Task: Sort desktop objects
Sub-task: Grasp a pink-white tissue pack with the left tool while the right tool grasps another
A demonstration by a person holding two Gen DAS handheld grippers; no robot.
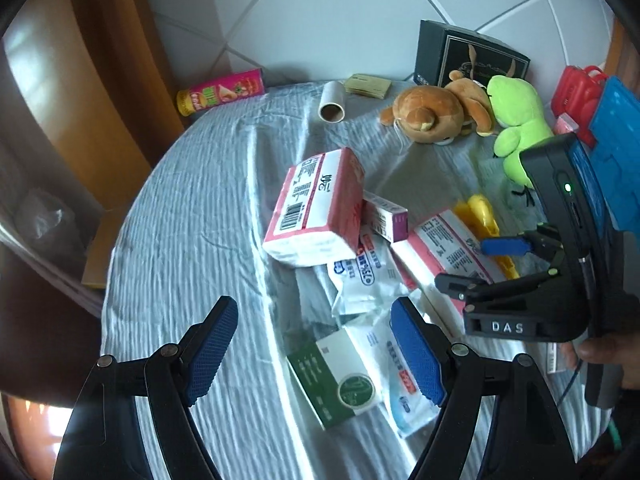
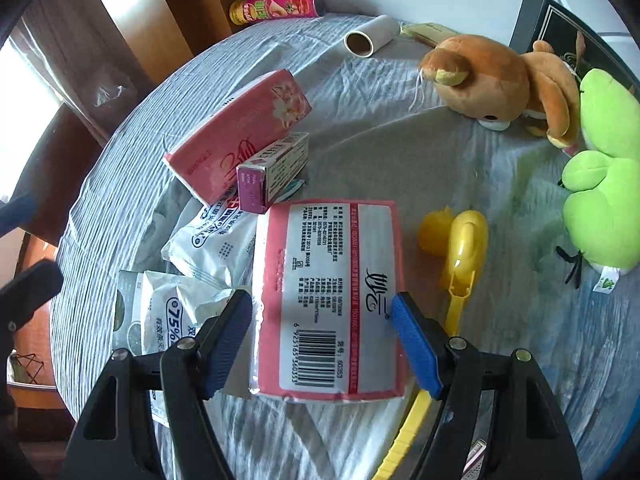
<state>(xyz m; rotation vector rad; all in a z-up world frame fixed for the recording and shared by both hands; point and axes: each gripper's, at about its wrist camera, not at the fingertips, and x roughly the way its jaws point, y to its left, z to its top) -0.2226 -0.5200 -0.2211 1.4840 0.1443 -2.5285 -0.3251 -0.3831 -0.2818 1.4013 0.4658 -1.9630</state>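
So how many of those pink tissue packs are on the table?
2. One tissue pack lies barcode side up between the open fingers of the right gripper. The other pack leans tilted behind the small purple box. More could be hidden under the clutter.

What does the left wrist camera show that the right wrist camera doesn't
Only the left wrist view shows the green and white box between the open left gripper, the red case at the far right, and the right gripper seen from outside. Only the right wrist view shows the barcode face of the tissue pack that the open right gripper straddles, plus the yellow scoop's full shape. Both share the brown plush, green plush, chip can, cardboard roll and the other pink tissue pack.
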